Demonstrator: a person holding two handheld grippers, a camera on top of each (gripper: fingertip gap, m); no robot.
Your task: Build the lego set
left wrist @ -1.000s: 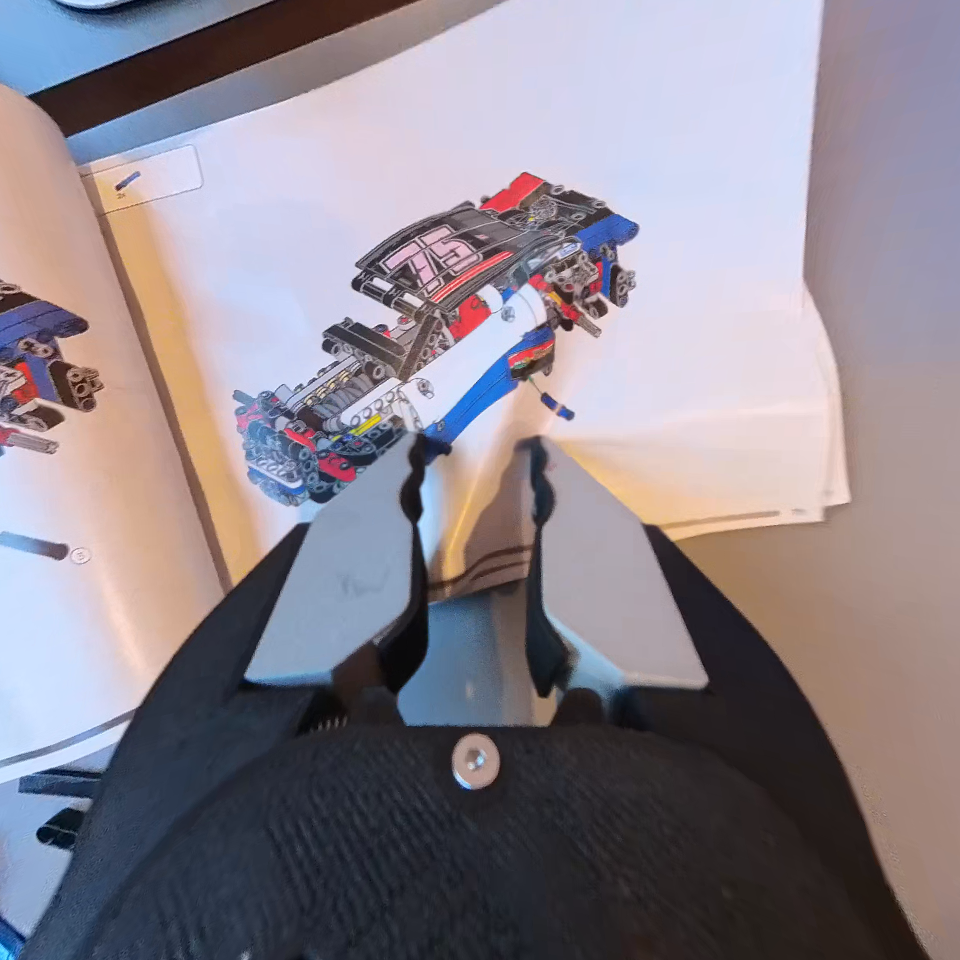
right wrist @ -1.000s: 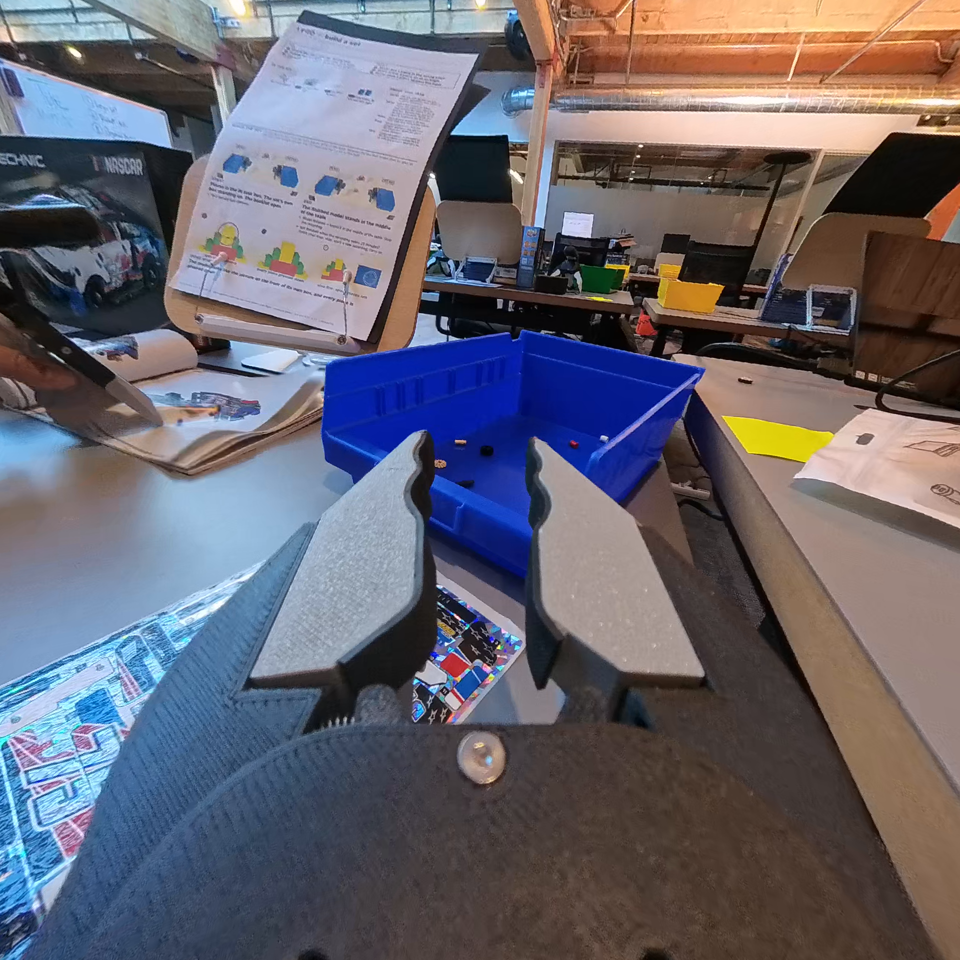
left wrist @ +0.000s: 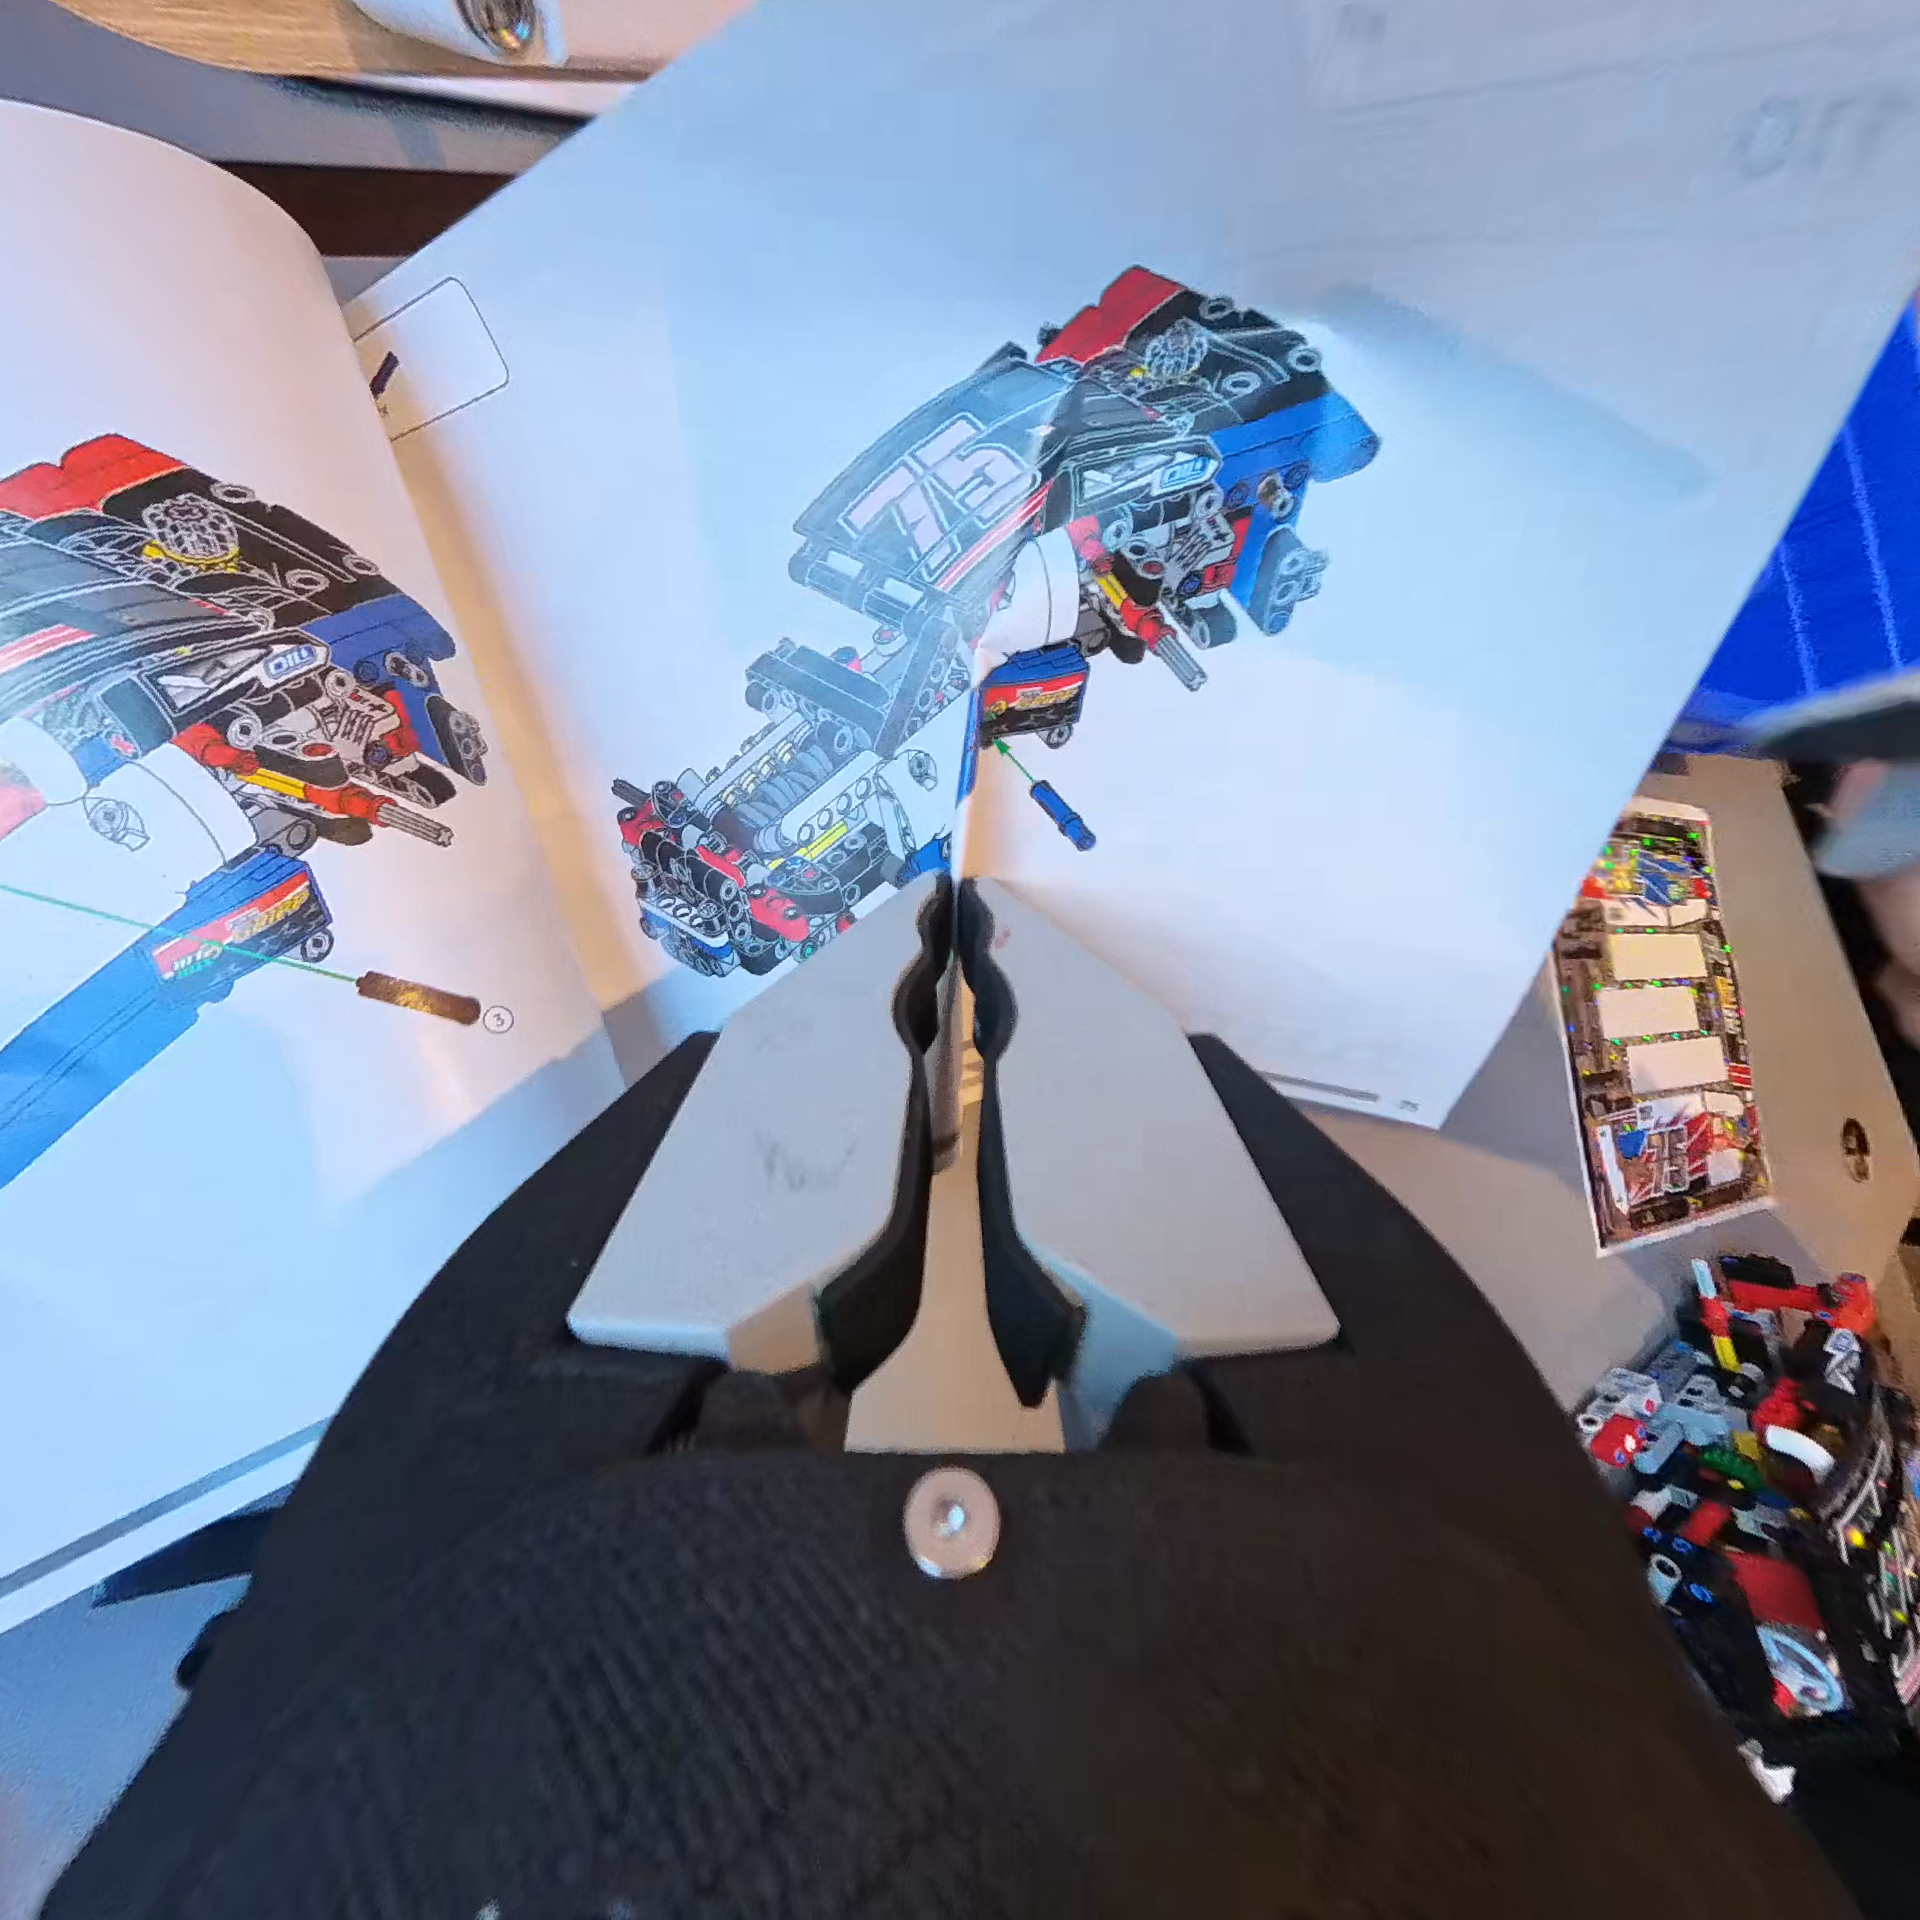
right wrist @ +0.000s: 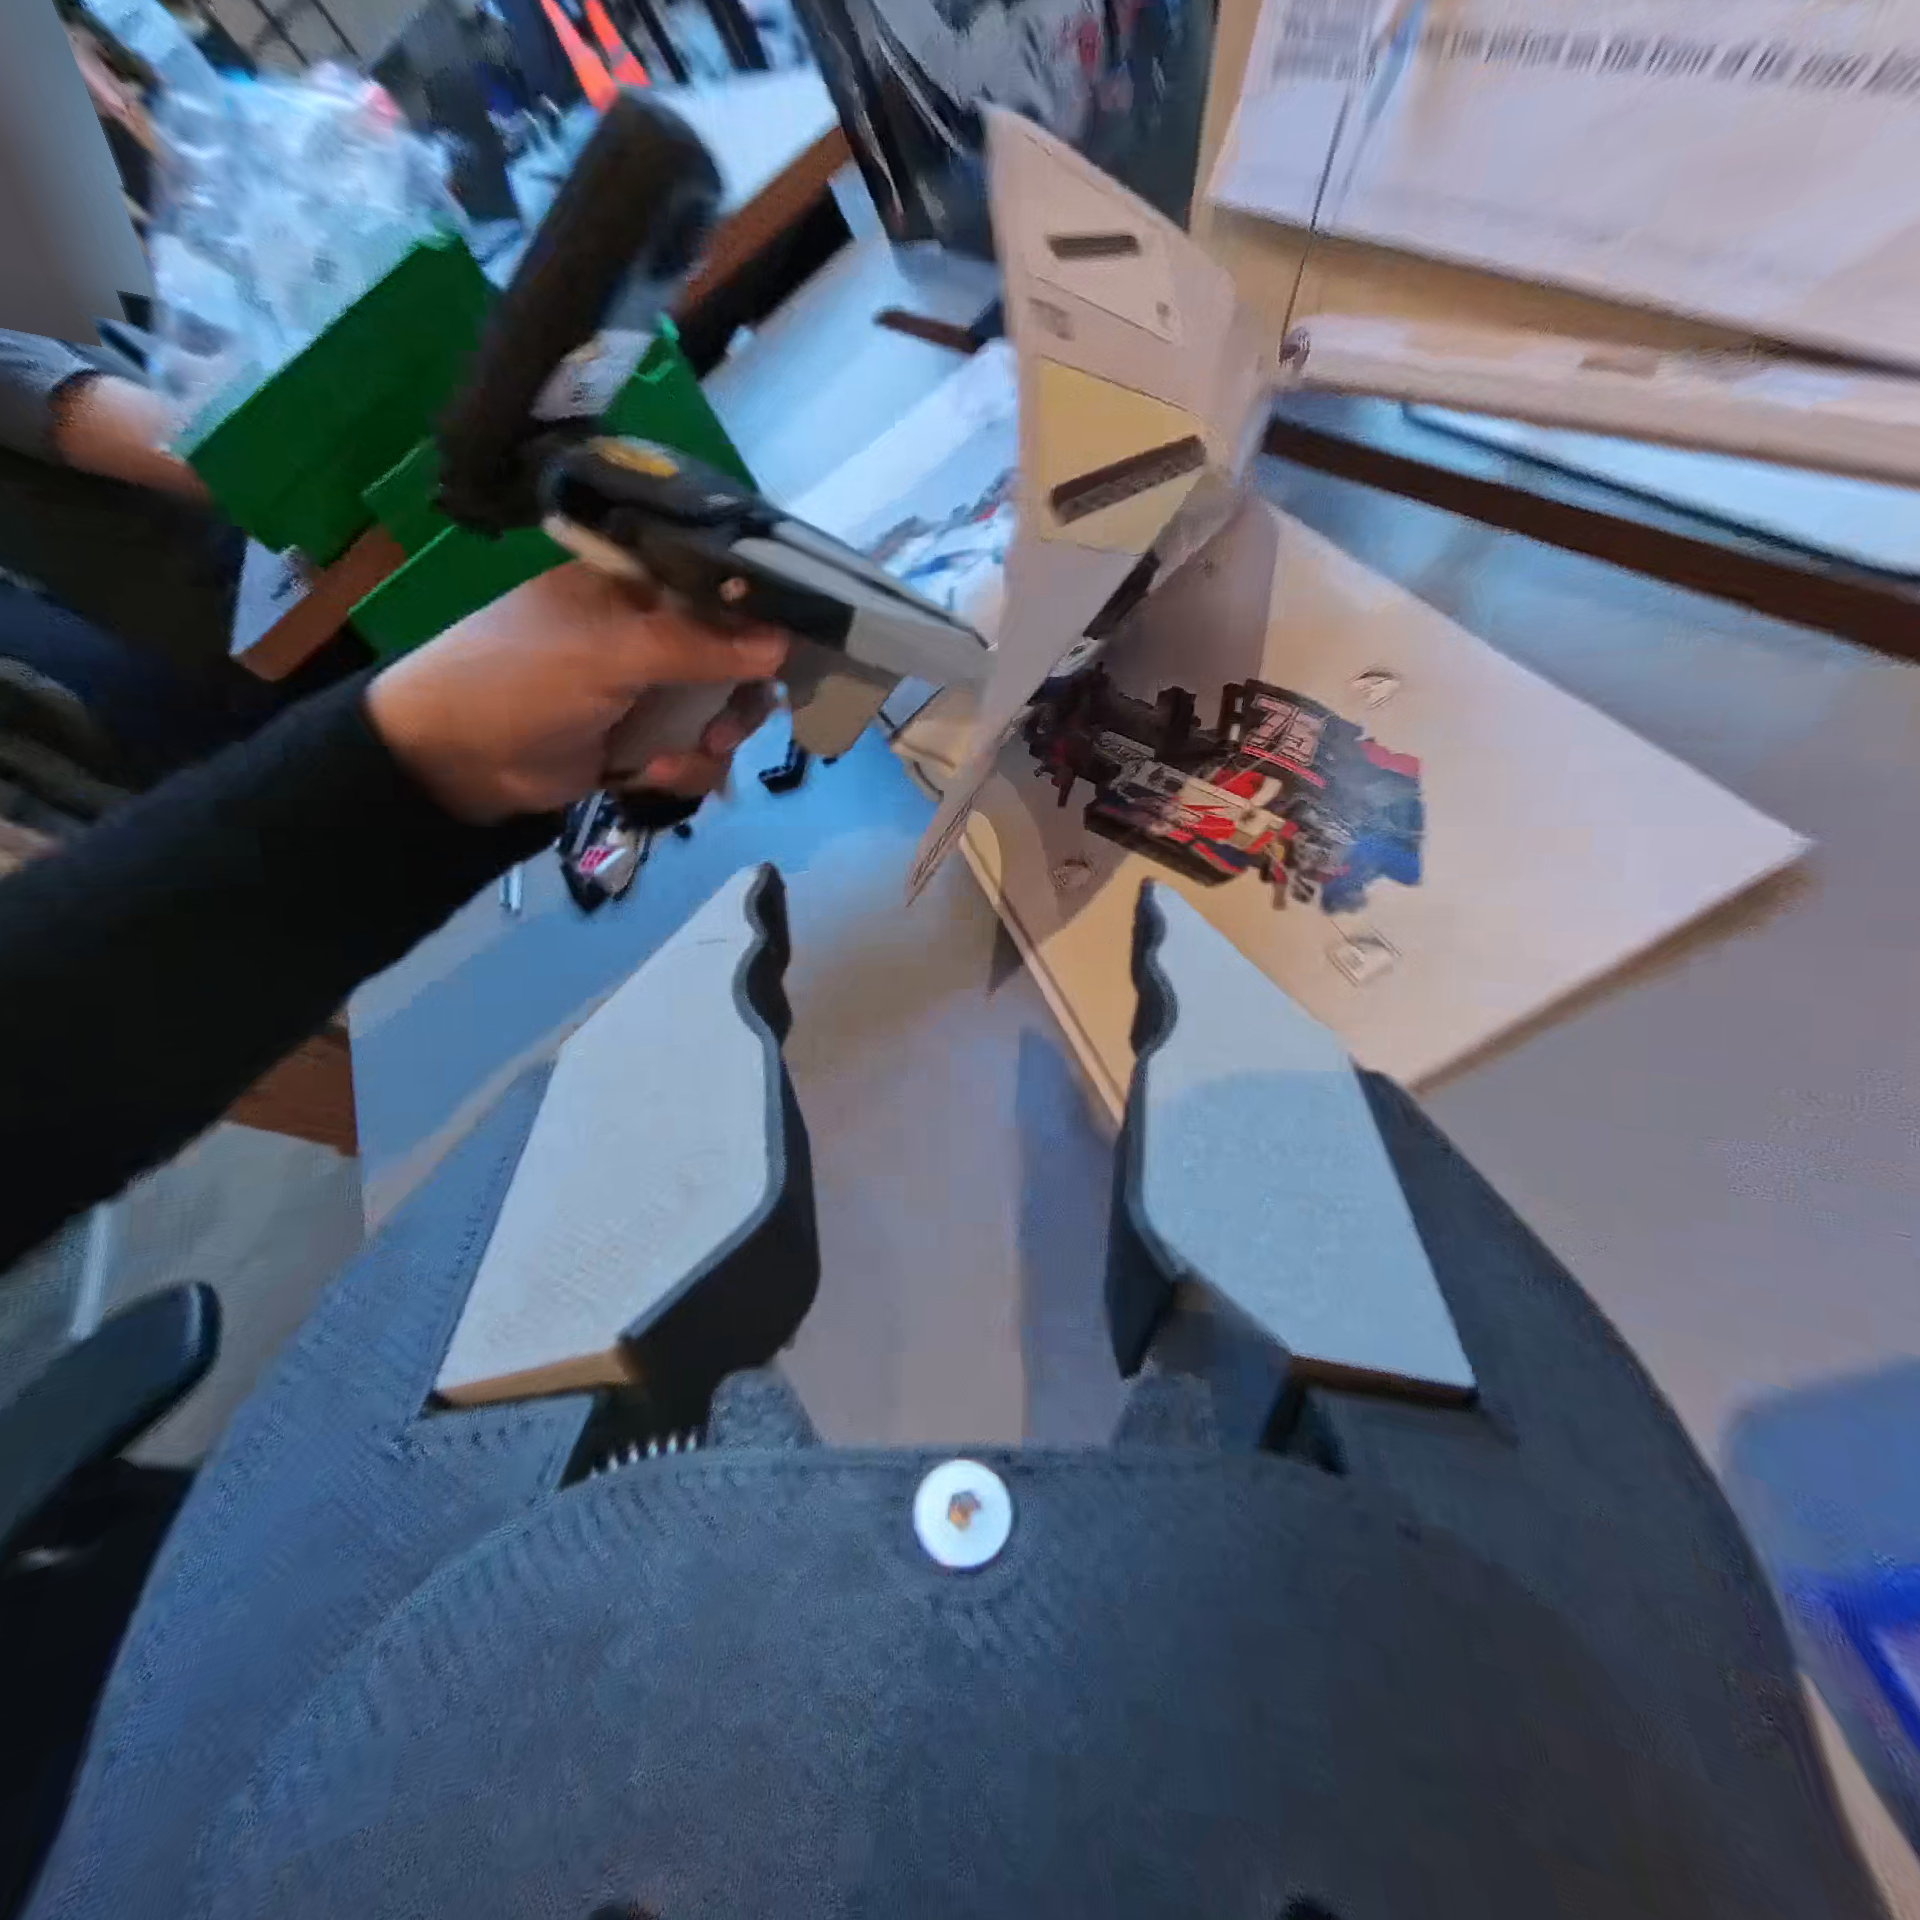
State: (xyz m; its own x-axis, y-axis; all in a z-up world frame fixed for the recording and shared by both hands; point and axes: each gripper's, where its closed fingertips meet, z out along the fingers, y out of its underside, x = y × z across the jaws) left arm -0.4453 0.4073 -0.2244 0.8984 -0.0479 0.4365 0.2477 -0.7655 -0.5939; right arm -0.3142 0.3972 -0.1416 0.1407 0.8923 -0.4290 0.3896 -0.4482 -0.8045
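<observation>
The open instruction booklet point(left wrist: 208, 1039) lies on the grey table and shows a racing car in black, red, white and blue. My left gripper point(left wrist: 954, 894) is shut on the lower edge of the booklet's right-hand page point(left wrist: 1299, 312) and holds it lifted and creased. In the right wrist view a hand holds the left gripper point(right wrist: 971, 655) pinching that raised page point(right wrist: 1112, 436), with the page beneath point(right wrist: 1507, 883) uncovered. My right gripper point(right wrist: 956, 914) is open and empty, just in front of the booklet's near edge. The partly built Lego car point(left wrist: 1787, 1455) sits at the lower right.
A shiny sticker sheet point(left wrist: 1662, 1039) lies right of the booklet, with a blue bin point(left wrist: 1849, 582) behind it. Green bins point(right wrist: 343, 436) stand at the far left. A wooden stand with a printed sheet point(right wrist: 1558, 156) rises behind the booklet. Loose dark parts point(right wrist: 603, 852) lie under the hand. Left tips to right tips: about 15 cm.
My left gripper has shut on the right-hand page and lifted it off the booklet. My right gripper has swung from the blue bin toward the booklet and opened wider.
</observation>
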